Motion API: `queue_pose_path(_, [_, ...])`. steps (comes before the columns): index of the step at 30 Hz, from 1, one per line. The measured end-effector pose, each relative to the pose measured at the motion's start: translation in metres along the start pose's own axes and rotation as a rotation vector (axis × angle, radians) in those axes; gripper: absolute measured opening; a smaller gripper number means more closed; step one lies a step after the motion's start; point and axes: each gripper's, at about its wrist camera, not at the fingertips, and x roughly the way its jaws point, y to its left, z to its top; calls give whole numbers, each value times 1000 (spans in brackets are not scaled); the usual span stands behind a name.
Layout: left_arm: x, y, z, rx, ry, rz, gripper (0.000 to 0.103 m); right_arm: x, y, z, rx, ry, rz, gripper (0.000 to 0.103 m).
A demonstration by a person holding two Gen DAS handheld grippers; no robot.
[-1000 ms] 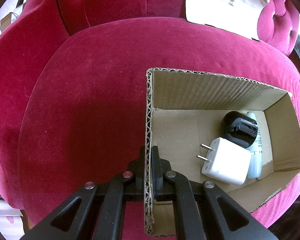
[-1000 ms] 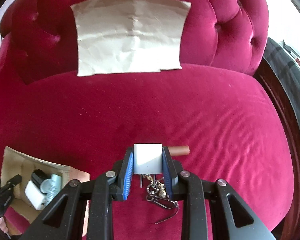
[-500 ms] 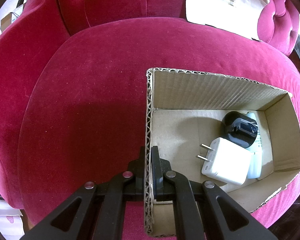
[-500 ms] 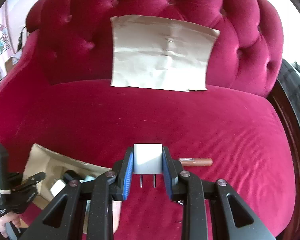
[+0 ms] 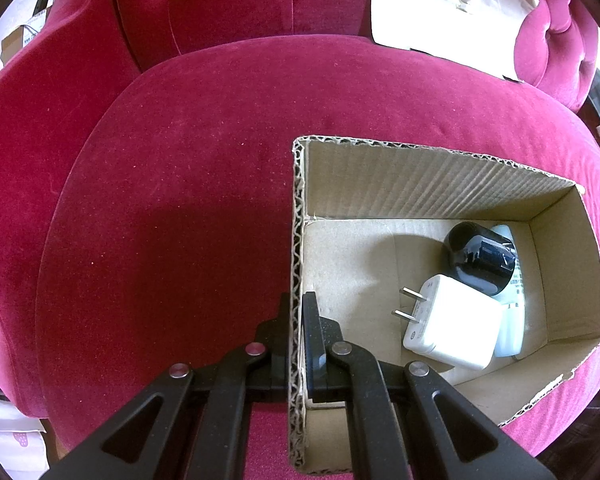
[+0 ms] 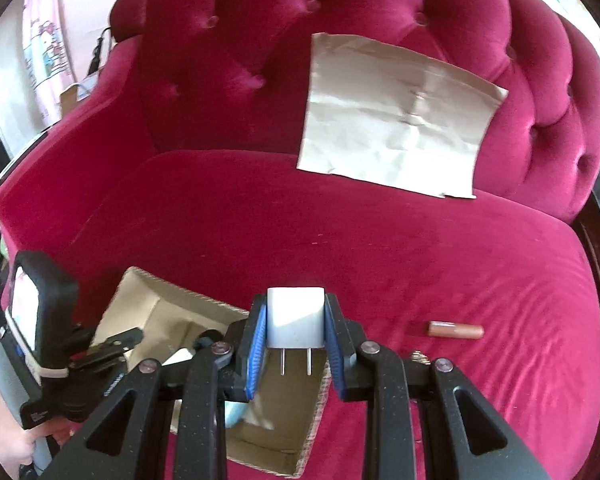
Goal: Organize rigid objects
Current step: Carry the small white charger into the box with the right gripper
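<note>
A cardboard box [image 5: 380, 184] sits on the red velvet seat. My left gripper [image 5: 297, 320] is shut on the box's left wall. Inside lie a white charger [image 5: 456, 324], a black round adapter [image 5: 480, 260] and a pale blue bottle [image 5: 510, 320]. In the right wrist view my right gripper [image 6: 296, 328] is shut on a small white plug adapter [image 6: 296, 320], prongs pointing toward me, held above the box [image 6: 156, 312]. The left gripper also shows in that view [image 6: 116, 344] at the lower left.
A brown tube [image 6: 455, 329] lies on the seat to the right, with a metal keychain [image 6: 418, 357] partly hidden behind my right gripper. A sheet of brown paper [image 6: 400, 120] leans on the tufted backrest. Dark wooden trim edges the seat at far right.
My right gripper has lifted the white plug adapter off the seat and carried it left, from beside the tube and keychain to above the box. The left gripper has held still on the box wall.
</note>
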Motion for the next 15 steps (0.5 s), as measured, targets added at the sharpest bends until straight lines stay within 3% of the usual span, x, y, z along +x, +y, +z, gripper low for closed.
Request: queue_pose_path(15, [-1, 5, -1, 0, -1, 0, 4, 21, 45, -10, -71, 27, 110, 28])
